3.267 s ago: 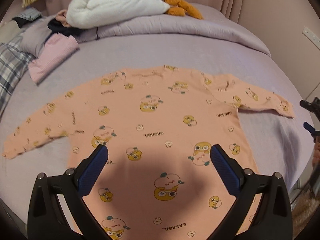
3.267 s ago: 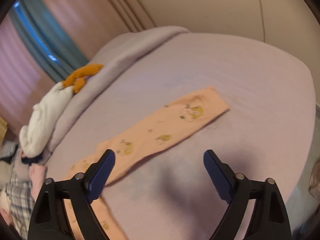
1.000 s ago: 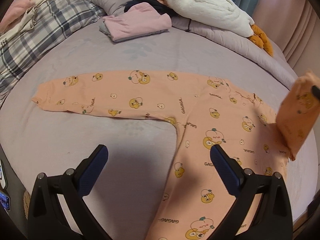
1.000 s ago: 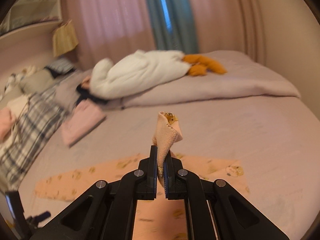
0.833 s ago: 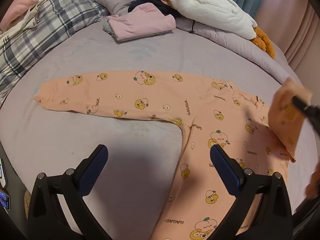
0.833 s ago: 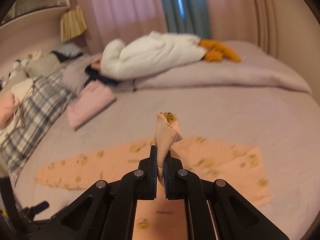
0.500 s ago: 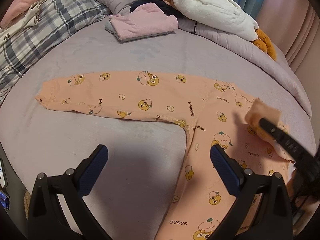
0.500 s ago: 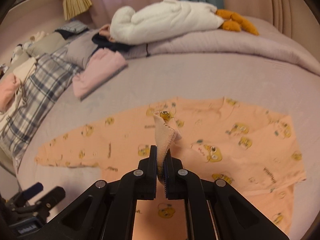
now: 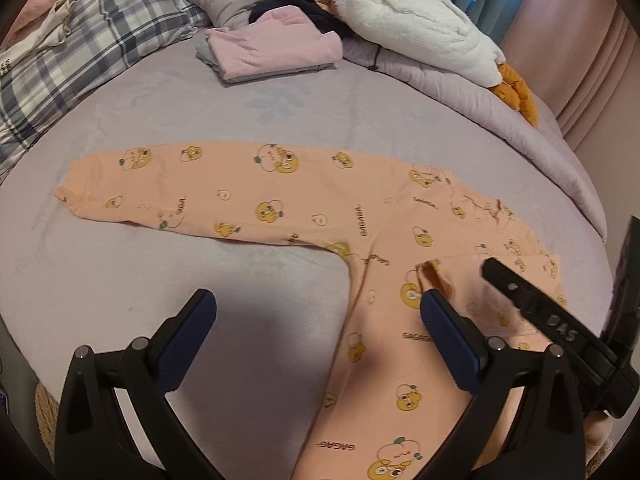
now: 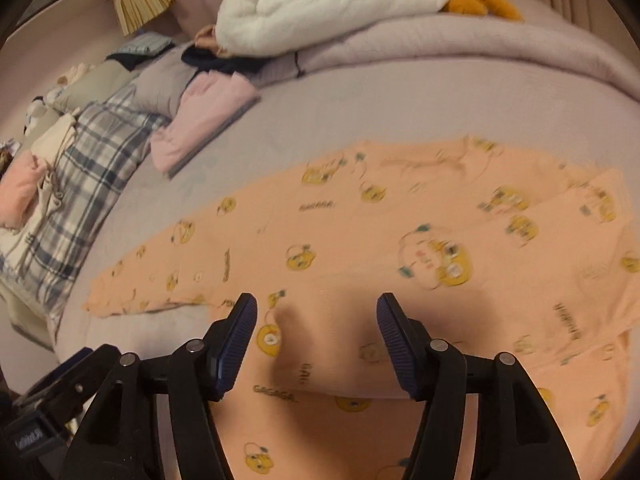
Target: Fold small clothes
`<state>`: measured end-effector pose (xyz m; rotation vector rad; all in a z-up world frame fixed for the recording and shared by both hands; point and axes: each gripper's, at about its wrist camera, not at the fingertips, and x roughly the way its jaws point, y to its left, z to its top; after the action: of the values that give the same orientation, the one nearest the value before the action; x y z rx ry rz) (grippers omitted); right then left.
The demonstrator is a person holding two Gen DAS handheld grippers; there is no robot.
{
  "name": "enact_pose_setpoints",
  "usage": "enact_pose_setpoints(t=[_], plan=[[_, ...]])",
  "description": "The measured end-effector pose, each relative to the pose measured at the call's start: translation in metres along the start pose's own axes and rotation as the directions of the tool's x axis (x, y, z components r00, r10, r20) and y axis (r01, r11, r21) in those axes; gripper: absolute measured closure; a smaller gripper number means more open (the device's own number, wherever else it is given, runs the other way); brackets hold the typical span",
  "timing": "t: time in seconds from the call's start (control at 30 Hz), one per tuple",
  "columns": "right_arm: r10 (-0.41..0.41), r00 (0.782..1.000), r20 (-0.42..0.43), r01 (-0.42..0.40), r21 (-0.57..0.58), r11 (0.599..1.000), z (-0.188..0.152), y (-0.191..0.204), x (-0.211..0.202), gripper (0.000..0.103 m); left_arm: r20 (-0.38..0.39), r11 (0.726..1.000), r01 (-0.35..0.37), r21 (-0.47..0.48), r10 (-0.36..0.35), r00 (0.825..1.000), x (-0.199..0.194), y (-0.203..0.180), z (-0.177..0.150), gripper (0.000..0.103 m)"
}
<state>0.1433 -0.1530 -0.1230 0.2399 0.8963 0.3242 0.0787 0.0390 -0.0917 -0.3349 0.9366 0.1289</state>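
Note:
A small peach long-sleeved top with yellow cartoon prints (image 9: 360, 216) lies flat on the lilac bed. Its left sleeve (image 9: 168, 184) stretches out to the left. Its right sleeve (image 9: 492, 280) lies folded across the body. My left gripper (image 9: 316, 316) is open and empty, over the bed near the left armpit. My right gripper (image 10: 316, 320) is open and empty just above the top's body (image 10: 400, 240); it also shows in the left wrist view (image 9: 536, 304) beside the folded sleeve.
A folded pink garment (image 9: 276, 46) lies at the back of the bed (image 9: 120, 264). A white plush with orange feet (image 9: 416, 28) rests on the rolled duvet. A plaid blanket (image 9: 72, 60) and more clothes lie at the far left.
My right gripper carried the right sleeve's cuff across the body, lowered it, then opened and let it go. The sleeve now lies folded on the top. My left gripper stayed open.

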Motion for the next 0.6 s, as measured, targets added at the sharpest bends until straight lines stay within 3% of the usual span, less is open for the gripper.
enact_pose_setpoints(t=[0.17,0.3,0.4,0.47,0.6], plan=[[-0.064,0.992,0.113,0.051,0.117,0.992,-0.001,-0.034,-0.048,0.041,-0.016,0.996,0.091,0.004,-0.091,0.996,-0.001,-0.016,0.006,0.001],[-0.169,0.964,0.206,0.119,0.234,0.965,-0.016,-0.061,-0.083,0.037,-0.086,0.984,0.175,0.019,-0.172,0.981,0.016,-0.04,0.007,0.002],[-0.182,0.96,0.214,0.119,0.278,0.953,-0.026,-0.076,-0.092,0.037,-0.125,0.973,0.223,0.054,-0.215,0.969,0.035,-0.061,0.005,0.003],[-0.208,0.955,0.213,0.14,0.296,0.945,-0.03,-0.084,-0.092,0.037,-0.154,0.97,0.232,0.072,-0.219,0.964,0.049,-0.074,0.002,0.011],[-0.217,0.956,0.199,0.147,0.318,0.937,-0.033,-0.094,-0.087,0.037,-0.204,0.952,0.306,0.011,-0.297,0.933,0.073,-0.083,-0.001,0.019]])
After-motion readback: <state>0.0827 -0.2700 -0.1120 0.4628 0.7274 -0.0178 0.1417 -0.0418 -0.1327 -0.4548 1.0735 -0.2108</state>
